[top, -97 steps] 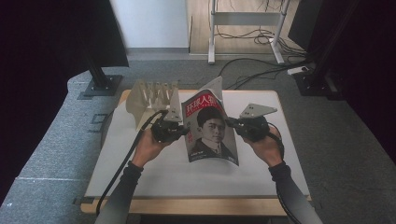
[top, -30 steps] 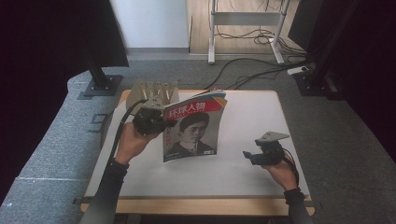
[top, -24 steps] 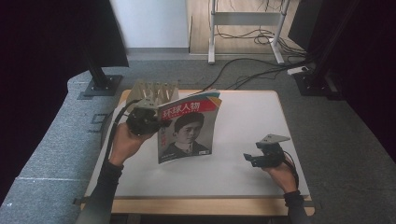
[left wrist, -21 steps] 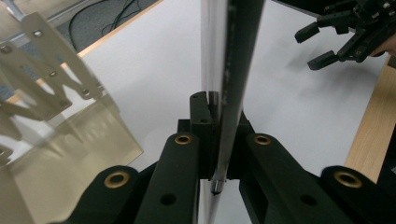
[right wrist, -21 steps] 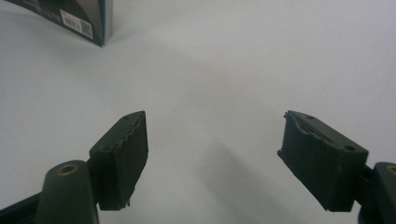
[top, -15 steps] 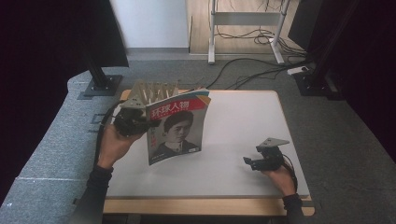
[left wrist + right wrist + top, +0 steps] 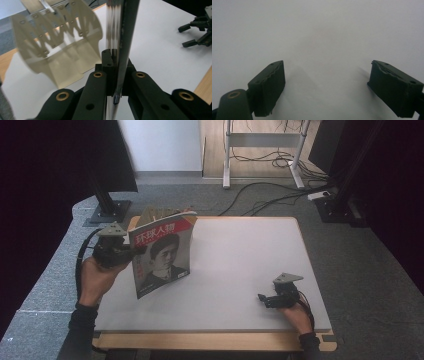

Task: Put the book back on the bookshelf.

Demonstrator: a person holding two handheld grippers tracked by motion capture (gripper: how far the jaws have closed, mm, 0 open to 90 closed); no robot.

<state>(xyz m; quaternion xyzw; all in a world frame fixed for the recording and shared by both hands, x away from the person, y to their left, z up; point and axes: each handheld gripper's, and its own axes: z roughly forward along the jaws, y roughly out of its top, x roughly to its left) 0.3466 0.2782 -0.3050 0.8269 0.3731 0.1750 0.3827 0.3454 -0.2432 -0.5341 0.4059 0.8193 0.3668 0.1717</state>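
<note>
A magazine (image 7: 165,255) with a red title band and a portrait on its cover stands upright over the left part of the white table (image 7: 240,255). My left gripper (image 7: 134,251) is shut on its left edge. In the left gripper view the magazine's edge (image 7: 122,37) runs up between the closed jaws of my left gripper (image 7: 115,57). My right gripper (image 7: 262,299) rests low over the table near the front right. Its jaws have just been opening. In the right gripper view my right gripper (image 7: 327,87) stands open, with bare table between its fingers.
A beige slotted file rack (image 7: 155,212) stands at the table's back left corner, just behind the magazine, and looms close in the left gripper view as rack (image 7: 62,50). Black stands (image 7: 107,205) and cables (image 7: 260,200) lie on the floor beyond the table.
The left hand has carried the upright magazine leftward, toward the table's left side and nearer the rack. The right gripper has sunk toward the table and its jaws stand wider.
</note>
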